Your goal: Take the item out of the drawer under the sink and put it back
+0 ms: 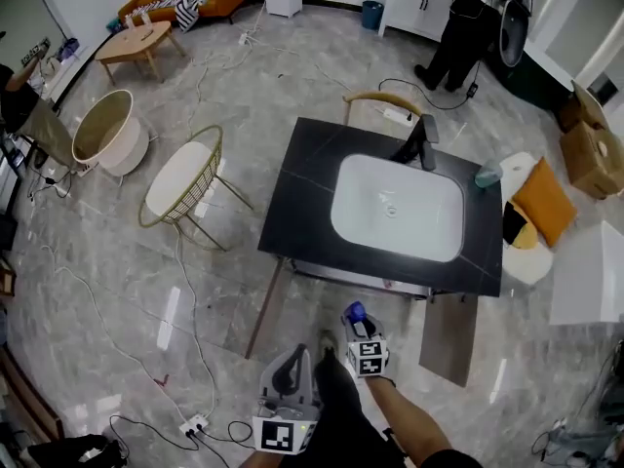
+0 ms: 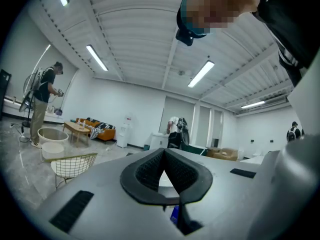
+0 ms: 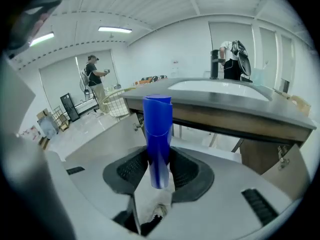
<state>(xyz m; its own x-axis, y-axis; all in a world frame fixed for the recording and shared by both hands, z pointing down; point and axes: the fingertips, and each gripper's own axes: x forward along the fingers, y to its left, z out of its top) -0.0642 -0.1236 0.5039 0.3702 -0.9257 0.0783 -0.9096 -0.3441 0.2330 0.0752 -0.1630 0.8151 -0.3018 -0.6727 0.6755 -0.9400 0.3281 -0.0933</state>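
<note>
jaws on the right gripper [image 3: 160,170] were pinched onto a blue bottle [image 3: 158,129], spread only as wide as the bottle itself. the ribbed black pads [image 3: 131,169] pressed it from both sides near its lower end. the bottle stood upright out of the grip. it was slim, round, glossy plastic, with a slightly wider cap section on top that had a slanted lip. so the thing was up in the air in that gripper, out in front of the front edge of the vanity top [image 1: 302,198], not resting on it.

the left gripper [image 2: 164,154] had its jaws pressed together at the tips with nothing between them. same dark ribbed rubber pads, set in a smooth grey shell.

the vanity top was a black stone-looking slab with thin pale veins and square corners. a white basin [image 1: 356,217] was sunk into the middle, rectangular with rounded corners and a smooth gloss. a black faucet [image 1: 421,142] sat at the basin's back edge, and a small teal container [image 1: 487,175] stood by the slab's right edge. under the slab a tan wood-look band [image 3: 235,126] ran along the front. couldn't tell if the drawer was open or shut.
</note>
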